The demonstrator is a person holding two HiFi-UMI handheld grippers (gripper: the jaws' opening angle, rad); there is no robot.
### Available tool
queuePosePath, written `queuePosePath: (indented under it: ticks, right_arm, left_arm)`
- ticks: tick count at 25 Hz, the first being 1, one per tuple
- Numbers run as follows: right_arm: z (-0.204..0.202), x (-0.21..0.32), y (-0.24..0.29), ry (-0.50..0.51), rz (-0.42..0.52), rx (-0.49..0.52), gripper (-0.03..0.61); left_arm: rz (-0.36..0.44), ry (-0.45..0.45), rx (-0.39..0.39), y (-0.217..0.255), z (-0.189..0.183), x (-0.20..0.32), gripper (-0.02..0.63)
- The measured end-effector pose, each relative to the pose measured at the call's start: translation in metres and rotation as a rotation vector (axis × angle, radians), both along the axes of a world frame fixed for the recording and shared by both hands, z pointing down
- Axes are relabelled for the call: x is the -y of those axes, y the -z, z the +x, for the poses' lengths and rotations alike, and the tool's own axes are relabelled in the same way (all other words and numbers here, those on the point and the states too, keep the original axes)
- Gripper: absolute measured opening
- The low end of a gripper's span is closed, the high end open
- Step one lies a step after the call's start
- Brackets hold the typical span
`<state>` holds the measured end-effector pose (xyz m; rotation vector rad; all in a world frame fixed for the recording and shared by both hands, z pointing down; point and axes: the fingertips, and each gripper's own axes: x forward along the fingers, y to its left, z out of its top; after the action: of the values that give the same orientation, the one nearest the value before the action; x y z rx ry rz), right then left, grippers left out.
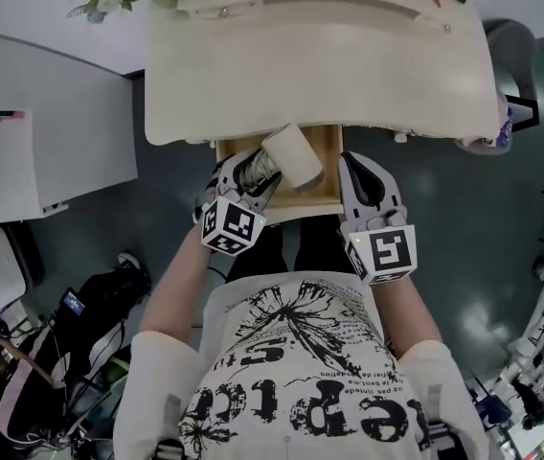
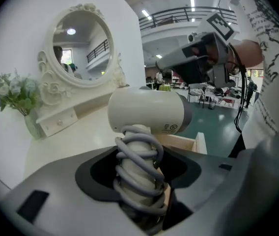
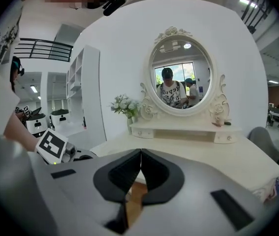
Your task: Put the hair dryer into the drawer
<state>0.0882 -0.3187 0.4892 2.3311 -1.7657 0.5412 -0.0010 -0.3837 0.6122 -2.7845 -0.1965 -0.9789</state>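
Note:
A cream hair dryer (image 1: 289,154) (image 2: 147,113) with its grey cord wound round the handle (image 2: 138,173) hangs over the open wooden drawer (image 1: 322,202). My left gripper (image 1: 249,182) (image 2: 140,200) is shut on that cord-wrapped handle, with the dryer's barrel lying crosswise above the jaws. At the drawer's right front corner my right gripper (image 1: 357,176) (image 3: 140,175) stays shut with nothing in it, its jaws meeting in a thin line. The drawer's pale wooden wall (image 2: 184,142) shows just behind the dryer.
The drawer sticks out from under a cream dressing table (image 1: 320,65) (image 3: 213,156) that carries an oval mirror (image 3: 181,73), small drawers and a flower vase (image 2: 16,102). A white cabinet (image 1: 33,151) is at the left, a grey chair (image 1: 516,60) at the right. Bags lie on the floor (image 1: 71,333).

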Motion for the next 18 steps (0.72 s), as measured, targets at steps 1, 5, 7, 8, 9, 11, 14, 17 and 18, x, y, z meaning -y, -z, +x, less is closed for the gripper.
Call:
queuePosePath:
  ticks: [1,5,7,8,9,11,14,17,18]
  right_arm:
    - [0.001,-0.003,-0.005,-0.006,-0.004,0.005,0.017]
    - [0.003,-0.012,-0.021,-0.022,-0.02,0.038,0.017]
    - [0.004,-0.016,-0.027,-0.024,-0.029,0.051,0.017]
    - [0.005,-0.021,-0.029,-0.026,-0.032,0.055,0.017]
    - [0.006,-0.027,-0.031,-0.03,-0.034,0.058,0.017]
    - [0.007,-0.042,-0.031,-0.041,-0.035,0.059,0.017]
    - [0.01,-0.057,-0.032,-0.059,-0.042,0.057,0.017]
    - [0.011,-0.05,-0.042,-0.073,-0.055,0.066,0.017]
    - [0.011,-0.044,-0.047,-0.077,-0.06,0.071,0.017]
  left_arm:
    - [-0.004,-0.02,0.023,-0.01,0.003,-0.004,0.256]
    - [-0.039,-0.107,0.124,-0.046,0.01,-0.022,0.256]
    - [-0.057,-0.154,0.175,-0.062,0.014,-0.031,0.256]
    - [-0.061,-0.178,0.199,-0.069,0.016,-0.037,0.256]
    - [-0.062,-0.202,0.223,-0.076,0.017,-0.044,0.256]
    - [-0.058,-0.248,0.27,-0.087,0.019,-0.058,0.256]
    - [-0.057,-0.31,0.345,-0.105,0.021,-0.073,0.256]
    - [-0.067,-0.351,0.425,-0.131,0.016,-0.065,0.256]
    - [-0.068,-0.358,0.445,-0.14,0.015,-0.059,0.256]
